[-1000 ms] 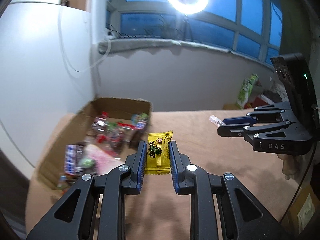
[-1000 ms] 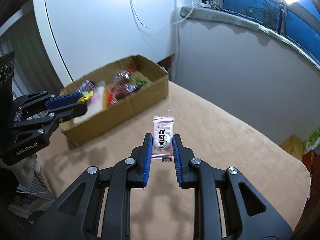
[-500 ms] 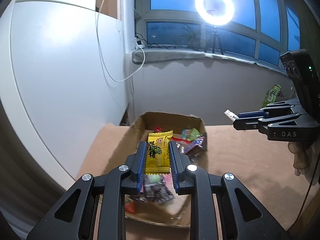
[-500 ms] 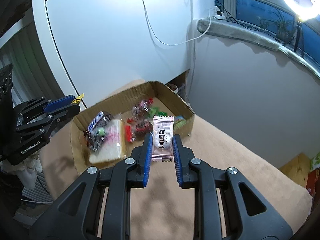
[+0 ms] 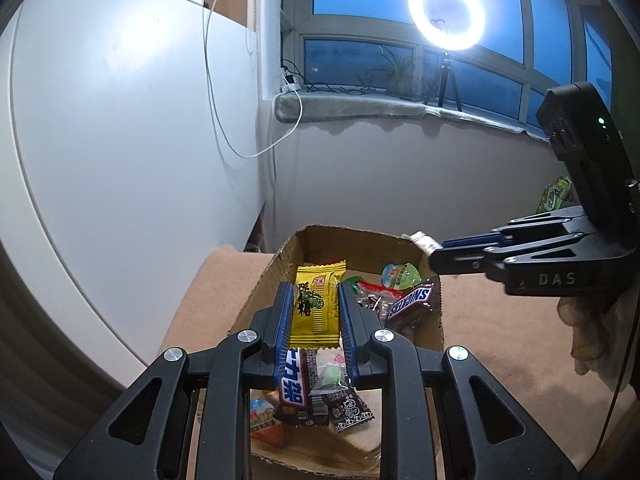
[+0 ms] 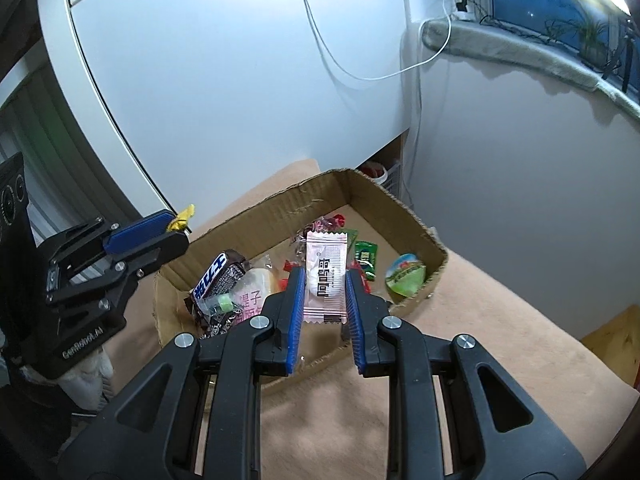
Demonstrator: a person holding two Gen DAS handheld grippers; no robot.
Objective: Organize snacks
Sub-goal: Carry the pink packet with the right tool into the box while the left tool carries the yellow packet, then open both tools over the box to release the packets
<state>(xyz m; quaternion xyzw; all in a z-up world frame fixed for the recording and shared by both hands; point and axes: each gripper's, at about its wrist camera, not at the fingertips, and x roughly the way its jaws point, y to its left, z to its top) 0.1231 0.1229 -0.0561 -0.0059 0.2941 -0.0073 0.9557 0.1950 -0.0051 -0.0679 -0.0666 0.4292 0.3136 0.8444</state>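
Observation:
My left gripper [image 5: 313,300] is shut on a yellow candy packet [image 5: 316,304] and hangs over the open cardboard box [image 5: 352,238]. A pale pink snack packet [image 6: 325,278] with black print is clamped in my right gripper [image 6: 323,280], which hovers above the same box [image 6: 320,194]. Inside the box lie several wrapped snacks, among them a Snickers bar [image 5: 412,302] and a green-lidded jelly cup [image 6: 405,274]. The right gripper [image 5: 434,252] shows at the right of the left wrist view, near the box's far corner. The left gripper [image 6: 182,226] shows at the left of the right wrist view.
The box sits on a tan cloth-covered surface [image 6: 500,340] near its corner. A white cabinet wall [image 5: 120,140] with a hanging cable stands close behind. A ring light [image 5: 446,14] stands on the window sill. A green bag [image 5: 554,196] lies far right.
Both grippers have carried their packets toward the box and now hang over it; the box fills more of each view. Both grips are unchanged.

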